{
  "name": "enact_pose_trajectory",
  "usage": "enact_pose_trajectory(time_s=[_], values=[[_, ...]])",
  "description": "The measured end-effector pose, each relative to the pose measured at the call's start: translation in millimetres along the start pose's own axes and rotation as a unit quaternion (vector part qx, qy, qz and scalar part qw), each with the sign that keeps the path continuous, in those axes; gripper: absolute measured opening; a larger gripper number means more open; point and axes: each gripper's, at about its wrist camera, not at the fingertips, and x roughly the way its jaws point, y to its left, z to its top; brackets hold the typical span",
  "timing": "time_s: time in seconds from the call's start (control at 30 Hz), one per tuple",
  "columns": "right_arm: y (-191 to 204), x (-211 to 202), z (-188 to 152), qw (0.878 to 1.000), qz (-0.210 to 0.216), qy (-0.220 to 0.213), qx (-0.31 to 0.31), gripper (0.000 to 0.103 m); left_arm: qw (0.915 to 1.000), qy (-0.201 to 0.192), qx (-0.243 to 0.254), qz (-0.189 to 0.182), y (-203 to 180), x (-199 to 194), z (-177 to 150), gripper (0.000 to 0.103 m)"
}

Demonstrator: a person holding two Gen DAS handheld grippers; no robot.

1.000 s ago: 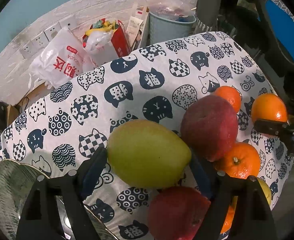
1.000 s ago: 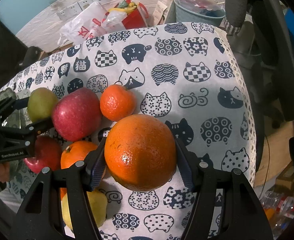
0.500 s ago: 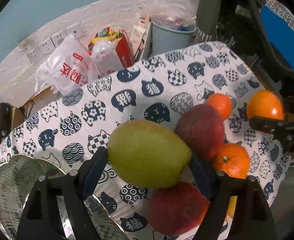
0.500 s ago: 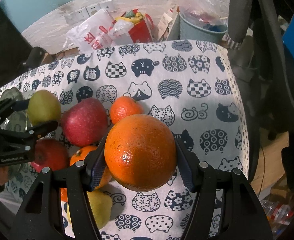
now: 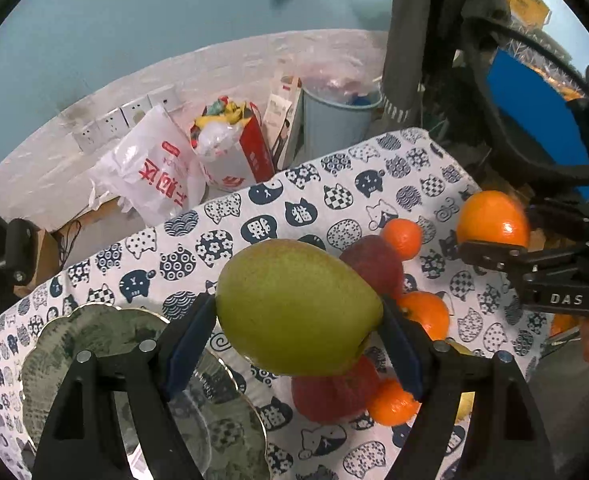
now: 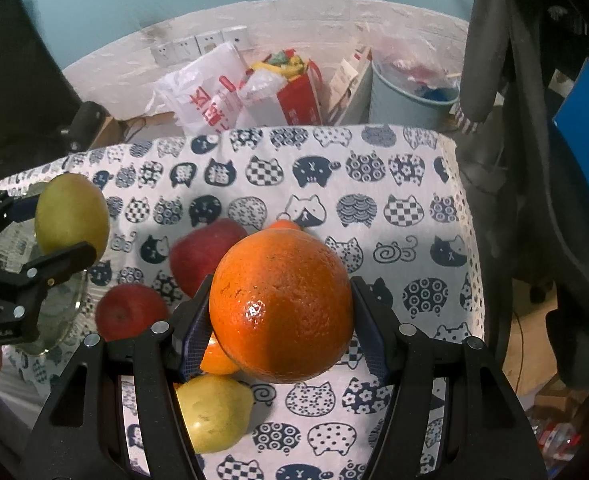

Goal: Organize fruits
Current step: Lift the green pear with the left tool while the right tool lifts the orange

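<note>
My left tongs (image 5: 298, 340) clamp the pear (image 5: 296, 308) above the cloth (image 5: 334, 184), beside the plate (image 5: 74, 344). My right tongs (image 6: 280, 334) clamp an orange (image 6: 280, 306) over the fruit pile (image 6: 202, 256).

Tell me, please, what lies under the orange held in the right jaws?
Under the orange, a yellow pear and a smaller orange fruit rest on the cat-print cloth; anything directly beneath is covered.

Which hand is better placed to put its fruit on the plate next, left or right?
Left, probably. Its tongs hold the pear just beside the plate. The right tongs hold the orange on the far side of the fruit pile.
</note>
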Motion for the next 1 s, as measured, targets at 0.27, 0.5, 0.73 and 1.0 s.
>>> enact_pose_trajectory(time_s=[0.27,0.5,0.73,1.0], values=[[24,-24,6,0.999,0.011,-0.026,-0.017,0.064,0.9998,-0.013,-0.013,0.003,11,-31,-9,0.063],[44,-27,4,0.999,0.013,-0.025,-0.028,0.064,0.9994,-0.008,-0.033,-0.005,28,-30,-15,0.023],[46,-14,-4,1.0,0.012,-0.004,-0.028,0.064,0.9991,0.021,-0.037,-0.004,33,-11,-29,0.037],[38,-11,-4,1.0,0.015,-0.002,-0.018,0.064,0.9988,0.034,-0.032,-0.012,25,2,-30,0.058]])
